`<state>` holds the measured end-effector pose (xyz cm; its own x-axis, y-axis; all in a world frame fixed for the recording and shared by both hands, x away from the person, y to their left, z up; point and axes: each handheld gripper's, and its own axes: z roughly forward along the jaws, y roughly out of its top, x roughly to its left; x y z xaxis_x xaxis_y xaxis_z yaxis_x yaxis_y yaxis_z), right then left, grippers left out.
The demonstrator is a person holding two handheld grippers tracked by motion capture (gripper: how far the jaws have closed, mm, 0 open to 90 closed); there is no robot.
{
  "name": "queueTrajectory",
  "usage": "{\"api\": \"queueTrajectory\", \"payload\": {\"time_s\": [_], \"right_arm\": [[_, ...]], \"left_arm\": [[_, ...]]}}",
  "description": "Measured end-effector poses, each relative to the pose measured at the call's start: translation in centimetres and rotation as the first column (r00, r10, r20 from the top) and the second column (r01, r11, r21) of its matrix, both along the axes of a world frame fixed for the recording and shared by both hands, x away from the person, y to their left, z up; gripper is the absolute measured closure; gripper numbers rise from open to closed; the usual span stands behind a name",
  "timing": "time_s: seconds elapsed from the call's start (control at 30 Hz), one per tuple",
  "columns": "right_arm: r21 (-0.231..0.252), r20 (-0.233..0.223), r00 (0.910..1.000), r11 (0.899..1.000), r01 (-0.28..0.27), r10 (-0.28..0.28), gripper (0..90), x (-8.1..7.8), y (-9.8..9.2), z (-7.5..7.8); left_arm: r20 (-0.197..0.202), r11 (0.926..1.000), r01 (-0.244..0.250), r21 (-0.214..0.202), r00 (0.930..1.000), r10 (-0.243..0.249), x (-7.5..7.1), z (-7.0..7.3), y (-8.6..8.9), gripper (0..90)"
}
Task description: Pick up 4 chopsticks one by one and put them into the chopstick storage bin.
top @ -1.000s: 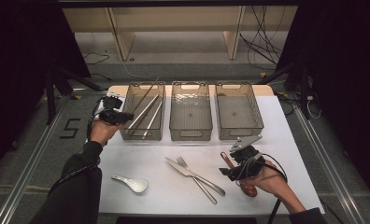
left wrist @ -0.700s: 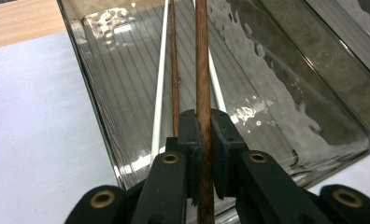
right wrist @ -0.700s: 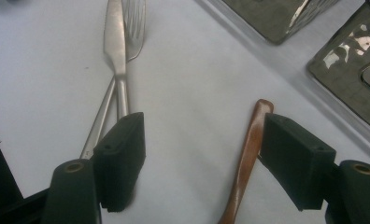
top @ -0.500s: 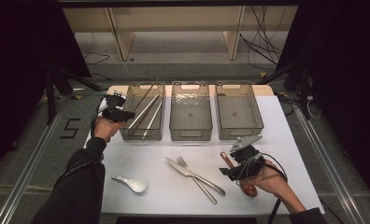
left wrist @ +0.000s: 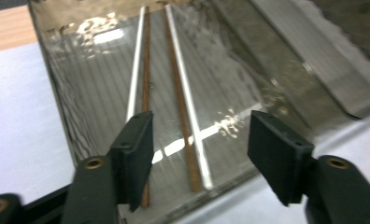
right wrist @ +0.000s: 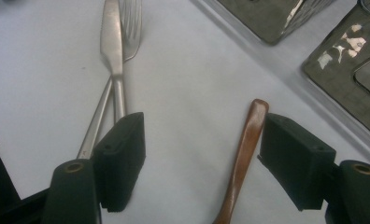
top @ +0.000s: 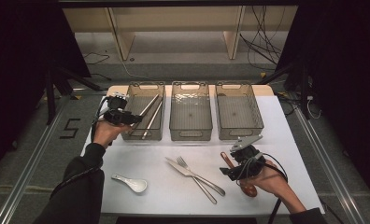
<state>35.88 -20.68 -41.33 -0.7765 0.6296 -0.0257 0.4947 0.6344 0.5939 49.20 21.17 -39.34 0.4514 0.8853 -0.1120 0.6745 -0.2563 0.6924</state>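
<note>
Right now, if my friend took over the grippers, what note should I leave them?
Left gripper: jaws have just been opening, nothing pinched, over the left bin.
Right gripper: open, over the table, beside the wooden spoon, not gripping it.
Done: the chopsticks lie in the left bin.
Left: knife, fork, white spoon and wooden spoon lie on the table. Middle bin and right bin look empty. The wooden spoon is probably next.
</note>
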Motion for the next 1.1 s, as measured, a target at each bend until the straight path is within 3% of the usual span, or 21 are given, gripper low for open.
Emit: {"api": "queueTrajectory", "payload": {"time_s": [0.1,0.13,0.23,0.37,0.7,0.83,1.1], "right_arm": [[-0.009,-0.001,1.0,1.0,0.005,-0.005,31.7,0.0,0.0,-0.1],[-0.012,-0.004,1.0,1.0,0.009,-0.009,31.7,0.1,0.0,-0.1],[-0.028,-0.002,0.9999,0.999,0.014,-0.014,31.6,0.1,-0.1,-0.1],[-0.051,-0.008,0.9995,0.998,0.03,-0.03,31.6,0.2,-0.1,-0.2],[-0.127,-0.06,0.9955,0.99,0.066,-0.074,31.7,0.9,-0.9,-1.3],[-0.134,-0.07,0.9935,0.988,0.08,-0.09,32.1,1.1,-1.2,-1.5],[-0.159,-0.094,0.989,0.982,0.098,-0.114,33.4,1.4,-1.3,-2.0]], "left_arm": [[0.014,0.9974,0.025,-0.067,0.9996,-0.024,-1.3,0.4,0.1,32.9],[0.037,0.9956,0.028,-0.089,0.999,-0.024,-1.9,0.4,0.1,31.7],[0.088,0.9966,0.056,-0.06,0.9948,-0.051,-3.3,0.5,-0.1,30.2],[0.083,0.9875,0.111,-0.111,0.9913,-0.102,-4.9,0.7,-0.2,24.7],[0.137,0.9744,0.188,-0.123,0.9756,-0.171,-8.9,0.6,-1.5,20.1],[0.14,0.969,0.216,-0.119,0.9699,-0.199,-9.8,0.3,-1.9,18.3],[0.119,0.9682,0.219,-0.121,0.9715,-0.205,-10.3,-0.4,-1.8,16.3]]}}
